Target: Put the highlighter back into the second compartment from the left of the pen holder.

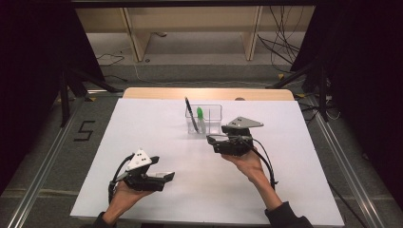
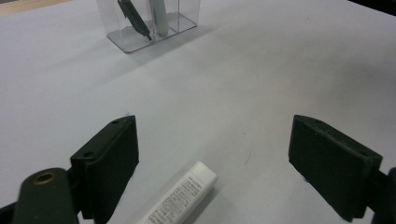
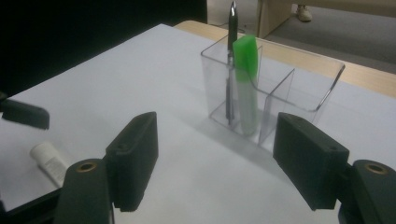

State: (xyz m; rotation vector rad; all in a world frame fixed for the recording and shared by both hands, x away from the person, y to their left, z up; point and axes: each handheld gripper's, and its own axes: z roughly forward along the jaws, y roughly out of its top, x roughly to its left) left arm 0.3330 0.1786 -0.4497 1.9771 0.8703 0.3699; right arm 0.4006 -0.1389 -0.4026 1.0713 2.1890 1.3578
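Observation:
A clear divided organizer (image 1: 209,119) (image 3: 299,79) (image 2: 182,18) stands at the back middle of the white table (image 1: 142,128). Its left compartment holds a black pen (image 1: 189,110) (image 3: 230,60) and a green-capped marker (image 1: 200,115) (image 3: 245,70), both upright. A white tube (image 2: 180,198) (image 3: 48,160) lies flat on the table. My left gripper (image 1: 166,176) (image 2: 212,135) stands open low over the tube, which lies between its jaws, nearer the left one and untouched. My right gripper (image 1: 212,140) (image 3: 217,126) is open and empty, a short way in front of the organizer and pointing at it.
The organizer's right compartment (image 3: 303,93) has nothing in it. A wooden table edge (image 1: 209,93) runs behind the white sheet. Black tripod legs (image 1: 71,85) and cables (image 1: 280,47) stand on the floor beyond the table.

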